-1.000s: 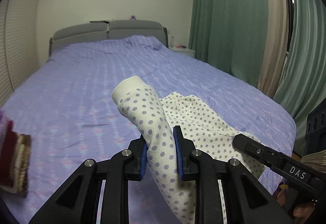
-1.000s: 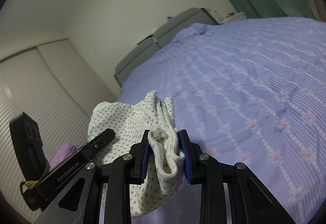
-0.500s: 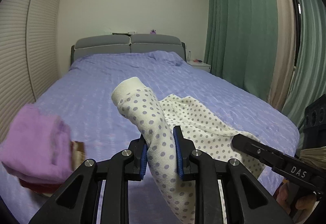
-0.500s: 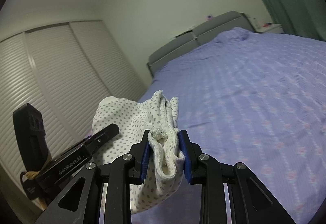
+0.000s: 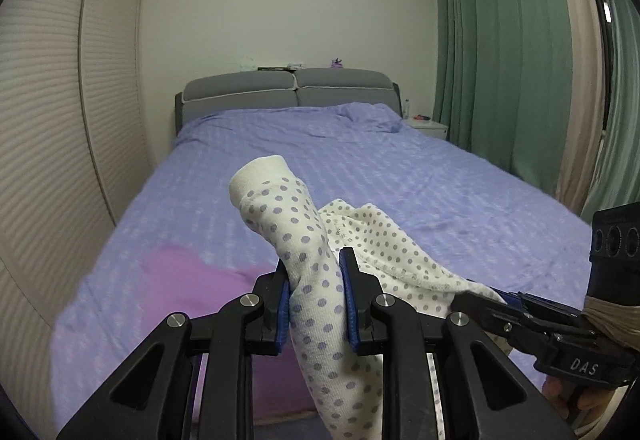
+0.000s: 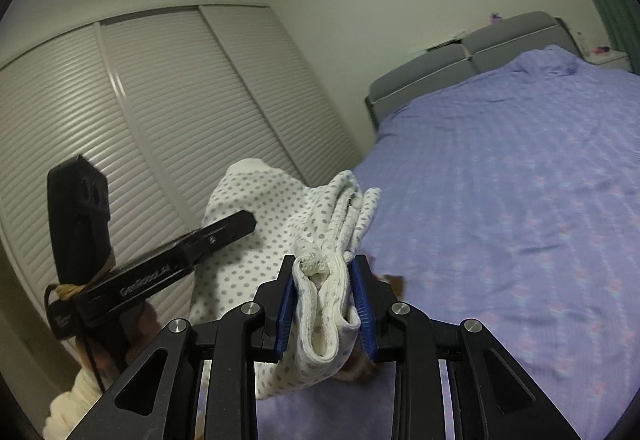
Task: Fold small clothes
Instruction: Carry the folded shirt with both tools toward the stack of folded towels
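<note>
A small white garment with purple dots (image 5: 304,240) hangs in the air between both grippers, above the near left corner of the bed. My left gripper (image 5: 314,300) is shut on a cuffed leg or sleeve of it, the cuff sticking up past the jaws. My right gripper (image 6: 324,300) is shut on a bunched, folded edge of the same garment (image 6: 288,220). The right gripper also shows at the lower right of the left wrist view (image 5: 520,316). The left gripper shows at the left of the right wrist view (image 6: 180,256).
The bed (image 5: 360,168) has a lilac flowered cover and a grey headboard (image 5: 288,88). A blurred pink-purple stack of clothes (image 5: 200,280) lies below the left gripper. Slatted wardrobe doors (image 6: 140,112) stand on the left, green curtains (image 5: 500,60) on the right.
Both grippers have lifted and swung left with the garment held between them. The pink stack now sits lower and closer under the left gripper. The grips are unchanged.
</note>
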{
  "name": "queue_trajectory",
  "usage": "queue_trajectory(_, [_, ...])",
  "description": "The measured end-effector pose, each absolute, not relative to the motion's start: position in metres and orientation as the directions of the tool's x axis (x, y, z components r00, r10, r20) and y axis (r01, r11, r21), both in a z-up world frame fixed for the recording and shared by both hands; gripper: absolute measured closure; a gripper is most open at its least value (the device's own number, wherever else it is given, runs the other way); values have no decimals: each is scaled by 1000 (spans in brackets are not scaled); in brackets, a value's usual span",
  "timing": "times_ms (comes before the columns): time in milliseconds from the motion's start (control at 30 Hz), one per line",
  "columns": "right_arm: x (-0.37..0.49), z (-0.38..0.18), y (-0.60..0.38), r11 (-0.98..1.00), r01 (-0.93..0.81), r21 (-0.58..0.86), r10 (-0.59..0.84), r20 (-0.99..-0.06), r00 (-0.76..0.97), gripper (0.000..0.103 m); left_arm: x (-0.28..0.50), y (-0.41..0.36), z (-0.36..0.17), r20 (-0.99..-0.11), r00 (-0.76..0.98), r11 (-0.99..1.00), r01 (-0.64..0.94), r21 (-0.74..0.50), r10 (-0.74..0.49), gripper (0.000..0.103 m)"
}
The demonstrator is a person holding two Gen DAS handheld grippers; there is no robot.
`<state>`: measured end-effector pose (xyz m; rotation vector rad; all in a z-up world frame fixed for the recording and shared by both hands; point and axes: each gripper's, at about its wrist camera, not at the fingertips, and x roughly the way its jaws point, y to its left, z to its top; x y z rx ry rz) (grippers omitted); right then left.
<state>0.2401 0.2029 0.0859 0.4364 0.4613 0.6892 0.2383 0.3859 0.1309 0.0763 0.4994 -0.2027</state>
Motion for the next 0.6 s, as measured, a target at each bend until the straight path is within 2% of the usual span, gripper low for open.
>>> queue_trajectory(333, [266,72,276,684,-518,514,708,-292,643,75,291,447,113,-560,821,974,202,101,-112,81])
queue_trajectory(600, [267,46,305,704,-528,475,702,-351,620,78,309,469,84,-599,799,985,140,103,-51,81])
